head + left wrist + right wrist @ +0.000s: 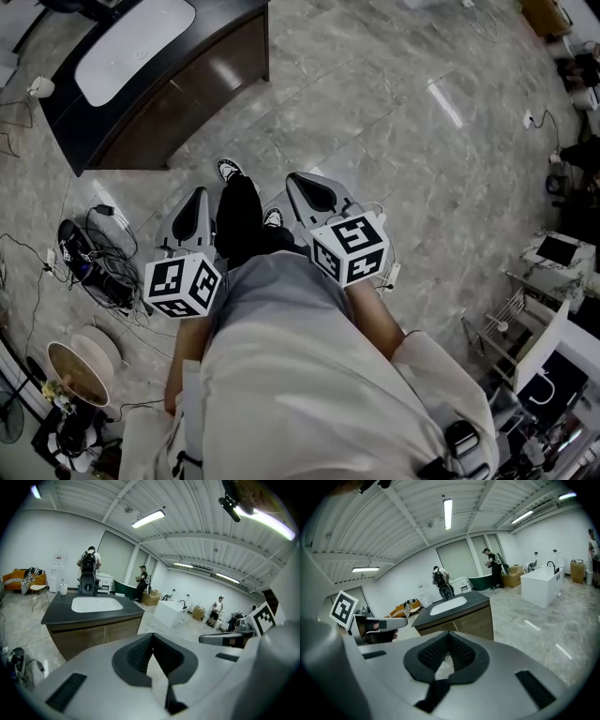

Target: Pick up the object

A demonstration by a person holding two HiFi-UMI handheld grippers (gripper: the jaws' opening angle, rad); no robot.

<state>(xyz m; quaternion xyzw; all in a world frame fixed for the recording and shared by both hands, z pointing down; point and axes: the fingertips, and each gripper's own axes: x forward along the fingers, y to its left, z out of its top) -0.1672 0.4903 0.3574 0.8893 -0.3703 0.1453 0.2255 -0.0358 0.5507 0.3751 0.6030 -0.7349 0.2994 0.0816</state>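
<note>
As you stand holding both, left gripper (pixel 152 635) and right gripper (pixel 449 634) jaws pressed together, nothing held. Only gripper views show people (pixel 89 564) behind counter (pixel 58 613). Cup (pixel 63 589) beside sink (pixel 96 604). Which object: can't tell.

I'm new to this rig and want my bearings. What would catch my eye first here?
The left gripper and right gripper sit side by side mid-frame in the head view, both shut and empty. Ahead, at upper left, a dark counter with a white basin stands on the grey marble floor.
</note>
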